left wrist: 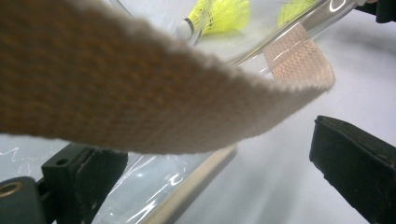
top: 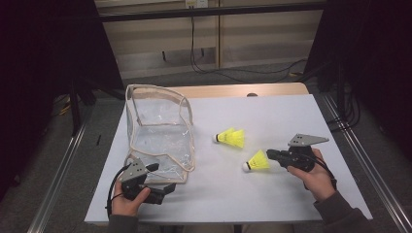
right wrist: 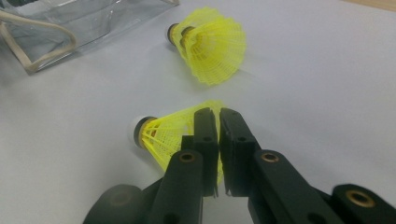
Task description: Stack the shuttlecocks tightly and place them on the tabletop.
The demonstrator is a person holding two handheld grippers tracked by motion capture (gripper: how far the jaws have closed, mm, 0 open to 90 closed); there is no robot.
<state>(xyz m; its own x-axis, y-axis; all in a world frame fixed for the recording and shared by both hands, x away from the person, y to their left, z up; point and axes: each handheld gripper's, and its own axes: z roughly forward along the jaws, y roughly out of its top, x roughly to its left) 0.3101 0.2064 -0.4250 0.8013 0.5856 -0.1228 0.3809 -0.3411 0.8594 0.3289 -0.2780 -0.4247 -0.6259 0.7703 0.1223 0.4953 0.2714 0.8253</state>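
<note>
The white rectangular table (top: 291,116) has bare room at its right and near edges. The clear plastic pouch with beige fabric trim (top: 160,131) stands at the left; the left gripper (top: 163,191) has its jaws apart around the trim. The right gripper (right wrist: 218,122) has its jaws clamped on the skirt rim of the nearer yellow plastic shuttlecock (right wrist: 163,135); nested yellow shuttlecocks (right wrist: 210,44) lie beyond, clearly doubled in the right gripper view.

Three cameras, one worktop (top: 291,111)

Overhead from the near edge, facing forward and down; close along each gripper's jaws. Shared across all: the clear bag (top: 160,131) (left wrist: 154,186) (right wrist: 70,18), the yellow shuttlecocks (top: 232,138) (left wrist: 224,14) (right wrist: 212,44).
</note>
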